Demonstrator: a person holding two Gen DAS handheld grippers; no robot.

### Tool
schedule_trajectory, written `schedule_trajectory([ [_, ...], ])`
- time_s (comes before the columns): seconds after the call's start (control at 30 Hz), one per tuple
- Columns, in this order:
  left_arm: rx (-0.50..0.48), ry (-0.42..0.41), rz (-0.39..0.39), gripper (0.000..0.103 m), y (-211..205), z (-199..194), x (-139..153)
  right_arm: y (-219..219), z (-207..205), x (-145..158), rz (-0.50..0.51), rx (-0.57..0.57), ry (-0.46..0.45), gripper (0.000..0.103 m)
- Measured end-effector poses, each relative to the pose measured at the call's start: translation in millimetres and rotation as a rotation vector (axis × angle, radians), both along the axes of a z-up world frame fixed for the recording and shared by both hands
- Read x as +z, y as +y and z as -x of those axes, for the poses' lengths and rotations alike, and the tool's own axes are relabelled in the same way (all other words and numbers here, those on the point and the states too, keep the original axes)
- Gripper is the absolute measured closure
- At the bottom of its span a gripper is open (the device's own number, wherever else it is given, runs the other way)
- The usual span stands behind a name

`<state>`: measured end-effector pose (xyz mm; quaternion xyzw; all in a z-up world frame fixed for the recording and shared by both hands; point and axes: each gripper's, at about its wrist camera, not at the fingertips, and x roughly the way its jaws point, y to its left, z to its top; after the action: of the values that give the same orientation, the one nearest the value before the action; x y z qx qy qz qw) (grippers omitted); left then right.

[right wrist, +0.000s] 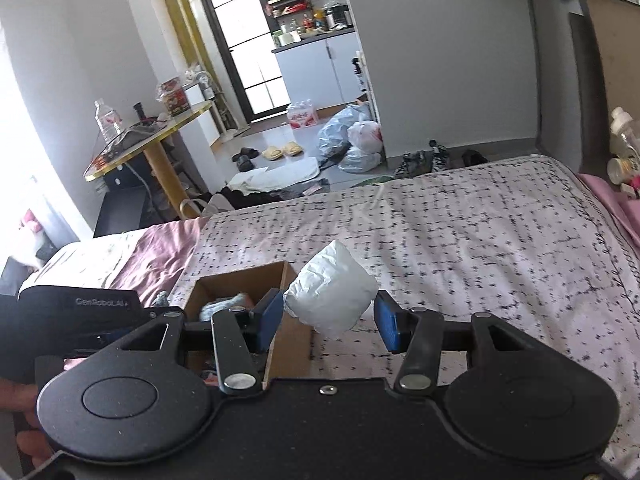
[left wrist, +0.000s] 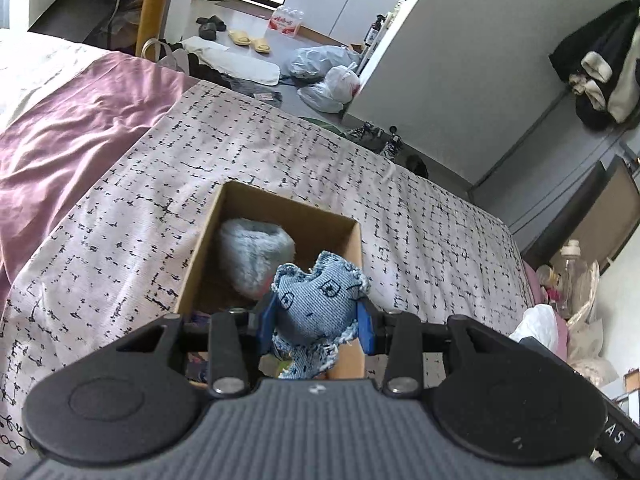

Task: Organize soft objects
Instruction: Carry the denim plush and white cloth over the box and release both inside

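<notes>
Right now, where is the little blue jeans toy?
In the left wrist view, the denim toy is pinched in the left gripper, above the near end of the cardboard box, beside a fluffy grey toy.

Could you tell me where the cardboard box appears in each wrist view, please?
Left wrist: the cardboard box sits centre, open on the bedspread, just beyond the gripper.
Right wrist: the box is lower left, behind the left finger.
Shared landmark: the yellow slippers on the floor.

Found the cardboard box (left wrist: 208, 256) open on top though half filled by a furry grey toy (left wrist: 256, 254), with bare bedspread (left wrist: 420, 216) all around.
</notes>
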<state>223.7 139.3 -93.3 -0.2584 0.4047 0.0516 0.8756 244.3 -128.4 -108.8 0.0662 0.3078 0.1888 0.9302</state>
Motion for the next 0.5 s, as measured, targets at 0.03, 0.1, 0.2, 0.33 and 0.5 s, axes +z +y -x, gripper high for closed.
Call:
schedule_trajectory([
  [0.03, 0.006, 0.001, 0.006, 0.063, 3.5, -0.6, -1.2, 4.7, -1.3, 0.5, 0.0, 0.01, -0.002, 0.054],
  [0.1, 0.01, 0.003, 0.016, 0.063, 8.7, -1.3, -3.7, 14.9, -3.8, 1.4, 0.006, 0.027, -0.004, 0.054],
  [0.2, 0.016, 0.009, 0.029, 0.063, 17.4, -2.6, -8.8, 29.1, -9.7, -0.5, 0.013, 0.049, 0.002, 0.054],
  [0.33, 0.037, 0.021, 0.051, 0.063, 31.2, -5.3, -16.4, 46.3, -16.0, -7.7, 0.025, 0.08, 0.024, 0.054],
  [0.5, 0.053, 0.036, 0.077, 0.063, 44.4, -10.0, -25.4, 65.9, -21.5, -18.0, 0.038, 0.11, 0.055, 0.054],
])
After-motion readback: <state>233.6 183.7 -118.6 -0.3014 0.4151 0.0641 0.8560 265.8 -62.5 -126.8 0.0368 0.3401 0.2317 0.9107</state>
